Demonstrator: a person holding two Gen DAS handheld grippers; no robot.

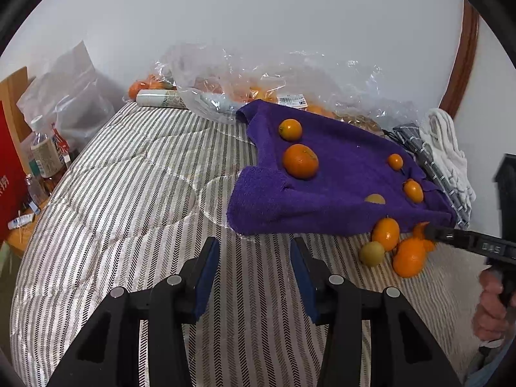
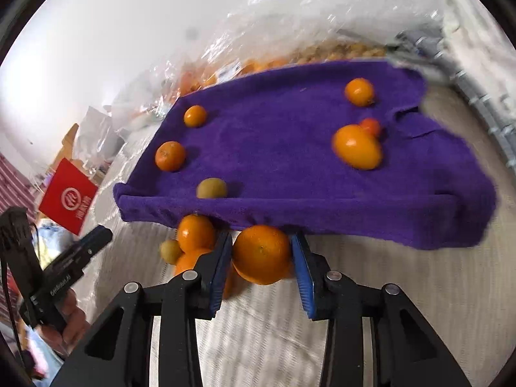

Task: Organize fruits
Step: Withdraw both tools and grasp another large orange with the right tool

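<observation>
Striped bedding (image 1: 129,193) covers the surface, and a purple towel (image 1: 338,174) lies on it as the landmark, with crinkled plastic bags (image 1: 258,77) of more fruit behind it against the white wall. Several fruits already rest on the towel: two oranges (image 1: 300,160) near its left edge, smaller orange ones toward its right edge, and a greenish fruit (image 2: 211,188) just behind its front hem. In front of the hem a small cluster (image 1: 391,245) remains on the bedding. The right gripper (image 2: 262,253) has one large orange (image 2: 261,254) of this cluster between its blue pads, which seem to press its sides. The left gripper (image 1: 254,274) is released and empty, hovering before the front left corner of the towel. The work seems partly done, since the cluster is not yet on the towel.
</observation>
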